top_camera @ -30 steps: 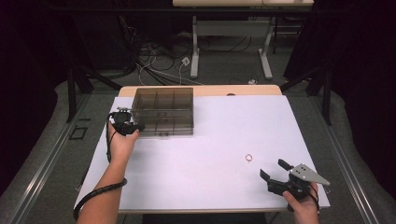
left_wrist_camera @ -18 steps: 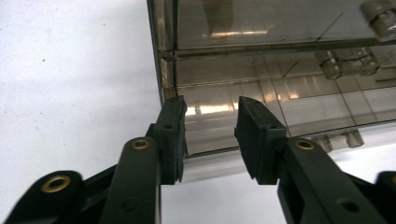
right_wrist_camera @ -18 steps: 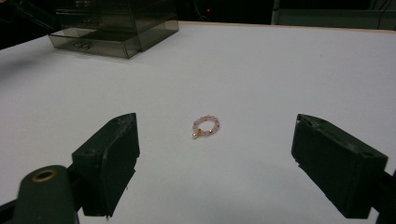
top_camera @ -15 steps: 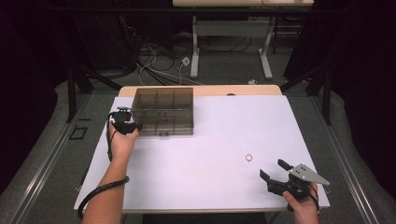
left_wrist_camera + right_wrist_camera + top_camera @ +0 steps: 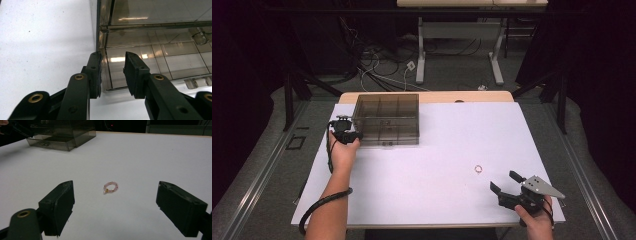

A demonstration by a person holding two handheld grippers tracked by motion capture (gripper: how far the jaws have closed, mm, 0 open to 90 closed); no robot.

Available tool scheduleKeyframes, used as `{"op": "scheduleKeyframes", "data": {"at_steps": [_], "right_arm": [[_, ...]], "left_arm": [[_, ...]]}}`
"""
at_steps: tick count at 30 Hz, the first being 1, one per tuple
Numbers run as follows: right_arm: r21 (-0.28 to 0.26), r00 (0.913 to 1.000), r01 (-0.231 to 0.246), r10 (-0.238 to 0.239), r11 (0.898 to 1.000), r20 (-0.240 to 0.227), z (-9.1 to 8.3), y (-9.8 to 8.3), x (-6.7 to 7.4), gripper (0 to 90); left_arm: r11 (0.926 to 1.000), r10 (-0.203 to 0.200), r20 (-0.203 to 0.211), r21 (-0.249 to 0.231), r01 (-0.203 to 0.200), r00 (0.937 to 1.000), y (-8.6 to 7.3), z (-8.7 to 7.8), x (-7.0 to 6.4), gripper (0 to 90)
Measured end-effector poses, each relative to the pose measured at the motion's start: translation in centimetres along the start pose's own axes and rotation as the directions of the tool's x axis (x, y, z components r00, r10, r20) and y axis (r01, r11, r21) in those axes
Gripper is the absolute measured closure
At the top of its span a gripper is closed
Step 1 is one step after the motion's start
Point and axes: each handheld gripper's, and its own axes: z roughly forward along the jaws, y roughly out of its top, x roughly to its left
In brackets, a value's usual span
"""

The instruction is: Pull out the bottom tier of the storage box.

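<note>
— What's the room like?

— Dark, with cables and desk legs on the floor behind. A white counter point(image 5: 437, 165) carries a smoky clear box point(image 5: 387, 120) with compartments at its far left, and a small pink bead ring point(image 5: 478, 168) toward the near right.

— Where's the left tool point(image 5: 354, 134)?

— At the box's near left corner. Its jaws have just been closing; one sits outside the left wall, the other over the front. Whether the pads already press the plastic, I can't quite tell.

— And the right tool point(image 5: 504, 182)?

— Near the front edge, jaws spread wide and holding nothing. The ring lies ahead of them, a little apart, centred in the gap.
</note>
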Motion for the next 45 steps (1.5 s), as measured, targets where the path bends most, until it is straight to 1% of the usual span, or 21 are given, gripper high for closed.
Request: {"op": "scheduleKeyframes", "data": {"at_steps": [3,5,6,7,8,10,11,13,16,17,24,26,28,29,30,31,33,34,35,36,45], "right_arm": [[0.013,1.0000,0.000,0.000,1.000,-0.001,-0.08,0.02,-0.04,14.7],[0.009,1.0000,-0.003,0.003,1.000,-0.002,-0.05,0.01,0.00,14.7],[0.009,1.0000,-0.001,0.001,1.000,-0.002,-0.05,0.01,0.00,14.7],[0.010,1.0000,-0.001,0.001,1.000,-0.002,-0.05,0.00,0.00,14.7],[0.009,1.0000,-0.001,0.001,1.000,-0.002,-0.04,0.00,0.00,14.7],[0.009,1.0000,-0.002,0.002,1.000,-0.003,-0.04,0.00,0.00,14.7],[0.009,1.0000,-0.003,0.003,1.000,-0.002,-0.05,0.00,0.00,14.7],[0.014,1.0000,-0.001,0.001,1.000,-0.002,-0.07,0.01,-0.02,14.7],[0.010,1.0000,-0.002,0.002,1.000,-0.003,-0.05,0.00,0.01,14.7],[0.009,1.0000,-0.001,0.001,1.000,-0.003,-0.05,-0.01,-0.01,14.7],[0.013,1.0000,0.001,-0.001,1.000,-0.004,-0.05,0.00,0.00,14.7],[0.008,1.0000,0.001,-0.001,1.000,-0.003,0.00,-0.03,0.01,14.7],[0.002,1.0000,0.000,0.000,1.000,-0.003,0.05,-0.04,0.04,14.7],[0.034,1.0000,0.002,-0.001,0.999,-0.006,-0.19,0.06,0.03,14.7],[0.032,1.0000,0.003,-0.002,0.999,-0.006,-0.17,0.06,0.04,14.7],[0.009,0.9999,0.001,-0.001,1.000,-0.012,0.01,-0.01,0.05,14.7],[0.007,1.0000,-0.001,0.002,1.000,-0.007,0.02,-0.02,0.08,14.7],[0.032,1.0000,0.003,-0.003,0.999,-0.007,-0.17,0.06,0.04,14.7],[0.035,1.0000,0.004,-0.004,0.999,-0.004,-0.19,0.06,0.01,14.7],[0.010,1.0000,0.001,-0.001,1.000,-0.007,0.00,-0.02,-0.01,14.7],[0.013,1.0000,-0.001,0.001,1.000,-0.005,0.01,-0.05,0.05,14.7]], "left_arm": [[1.0000,0.002,0.002,0.010,-0.003,1.0000,-0.03,0.12,0.09,70.0],[0.9998,0.001,0.006,0.021,-0.001,1.0000,-0.02,0.15,0.12,72.0],[0.9999,0.000,0.001,0.014,0.000,1.0000,-0.05,0.23,0.09,72.5],[0.9996,0.004,0.004,0.027,-0.004,1.0000,-0.02,0.21,0.12,74.0],[0.9998,-0.009,0.003,0.018,0.009,1.0000,-0.08,0.36,0.02,74.9],[0.9997,-0.006,0.001,0.025,0.006,1.0000,-0.09,0.49,0.01,75.1],[0.9993,-0.008,0.007,0.037,0.008,0.9999,-0.05,0.46,0.03,76.1],[0.9994,-0.011,0.002,0.033,0.011,0.9999,-0.09,0.70,-0.07,77.5],[0.9981,-0.007,-0.006,0.061,0.007,1.0000,0.03,0.65,-0.08,79.7],[0.9985,-0.009,-0.008,0.053,0.009,0.9999,0.00,0.77,-0.08,80.4],[0.9974,-0.011,-0.026,0.070,0.013,0.9996,0.07,0.77,-0.09,85.5],[0.9972,-0.022,-0.024,0.071,0.024,0.9995,0.05,0.75,-0.06,86.0],[0.9967,-0.051,-0.030,0.062,0.053,0.9982,-0.01,0.80,-0.09,86.7],[0.9958,-0.065,-0.028,0.062,0.067,0.9975,-0.01,0.80,-0.08,87.7],[0.9955,-0.074,-0.032,0.057,0.076,0.9968,-0.03,0.84,-0.09,87.7],[0.9951,-0.079,-0.035,0.056,0.081,0.9963,-0.01,0.86,-0.11,88.1],[0.9944,-0.082,-0.044,0.063,0.084,0.9957,0.06,0.84,-0.24,88.6],[0.9943,-0.080,-0.051,0.067,0.084,0.9955,0.10,0.84,-0.35,88.8],[0.9944,-0.080,-0.059,0.064,0.084,0.9950,0.09,0.86,-0.42,88.8],[0.9940,-0.080,-0.060,0.070,0.084,0.9949,0.12,0.82,-0.46,88.9],[0.9926,-0.087,-0.085,0.077,0.094,0.9926,0.23,0.82,-0.76,89.7]]}}
